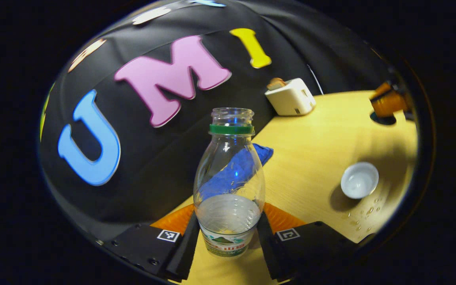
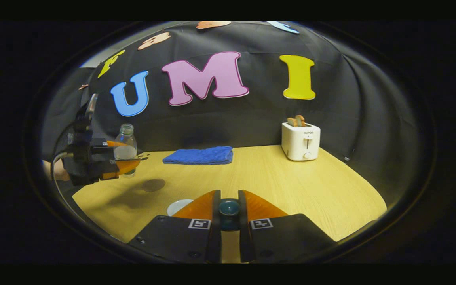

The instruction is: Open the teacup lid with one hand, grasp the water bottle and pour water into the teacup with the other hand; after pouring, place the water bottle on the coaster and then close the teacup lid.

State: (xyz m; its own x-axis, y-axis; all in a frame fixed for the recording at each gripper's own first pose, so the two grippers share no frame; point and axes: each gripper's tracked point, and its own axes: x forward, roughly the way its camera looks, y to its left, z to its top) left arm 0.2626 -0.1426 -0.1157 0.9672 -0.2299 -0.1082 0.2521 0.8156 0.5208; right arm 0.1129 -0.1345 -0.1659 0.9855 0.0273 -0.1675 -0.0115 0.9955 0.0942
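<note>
Left tool (image 1: pixel 228 233) grips water bottle (image 1: pixel 229 186); right tool (image 2: pixel 229 213) grips teacup lid (image 2: pixel 229 208); towel (image 2: pixel 198 155) behind.

The water bottle (image 1: pixel 228 186) label and toaster (image 2: pixel 301 140) marking are too small to read.

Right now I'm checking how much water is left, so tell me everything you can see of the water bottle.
The water bottle is clear plastic, uncapped, with a green ring under its threaded neck and a printed label round its base. It stands about upright and holds water only in its lower part. The left gripper has one finger on each side of its lower body. In the right gripper view it hangs above the wooden table, left of the blue cloth.
</note>
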